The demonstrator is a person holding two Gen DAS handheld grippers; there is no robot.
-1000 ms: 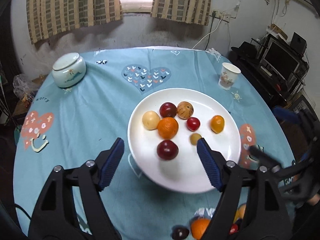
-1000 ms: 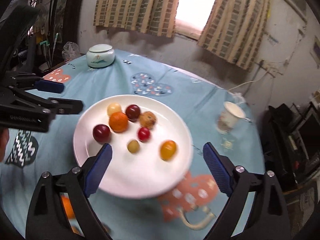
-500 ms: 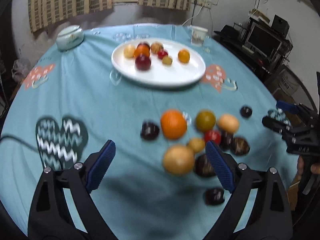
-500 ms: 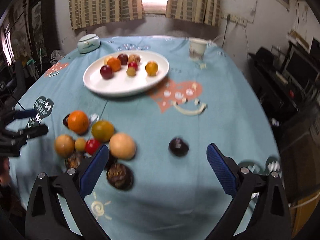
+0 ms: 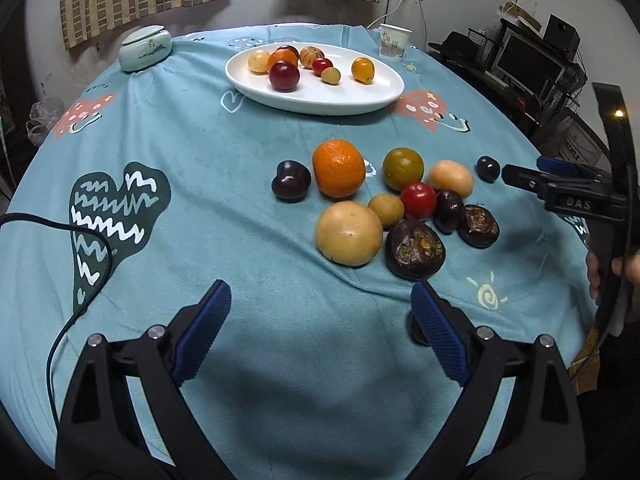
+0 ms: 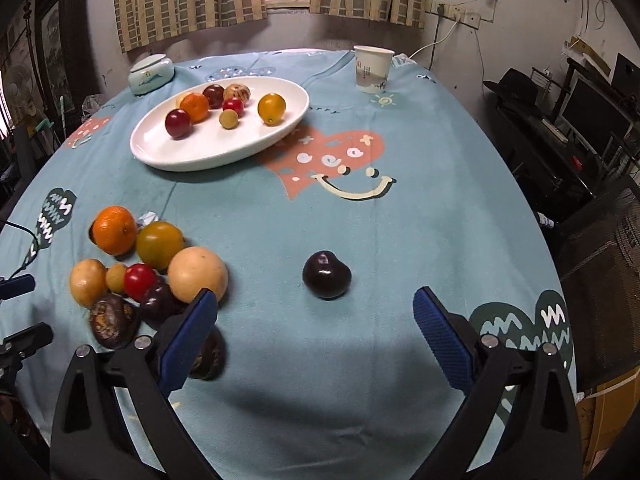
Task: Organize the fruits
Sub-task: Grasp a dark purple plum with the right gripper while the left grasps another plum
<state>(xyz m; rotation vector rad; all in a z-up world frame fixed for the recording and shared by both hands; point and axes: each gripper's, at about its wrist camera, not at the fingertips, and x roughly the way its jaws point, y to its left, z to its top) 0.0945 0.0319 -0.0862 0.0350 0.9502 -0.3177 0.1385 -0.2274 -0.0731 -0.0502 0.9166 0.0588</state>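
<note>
A white plate [image 5: 320, 100] [image 6: 208, 156] at the far side of the table holds several fruits. Several loose fruits lie on the blue cloth nearer me, among them an orange [image 5: 338, 168] [image 6: 114, 230], a large yellow fruit [image 5: 349, 233] and a dark plum [image 5: 291, 181]. Another dark plum [image 6: 326, 274] lies alone, just ahead of my right gripper [image 6: 316, 334]. My left gripper [image 5: 320, 326] is open and empty, low over the cloth short of the pile. My right gripper is open and empty; it also shows at the right of the left wrist view [image 5: 560, 188].
A paper cup [image 6: 372, 69] stands at the far right of the table. A pale lidded jar [image 5: 145, 48] stands at the far left. A black cable [image 5: 76, 264] lies across the cloth on the left. Shelves with electronics [image 6: 580, 120] stand beyond the table's right edge.
Both grippers have pulled back from above the plate to the near side of the table. The loose fruit pile now lies in front of them. Both stay open.
</note>
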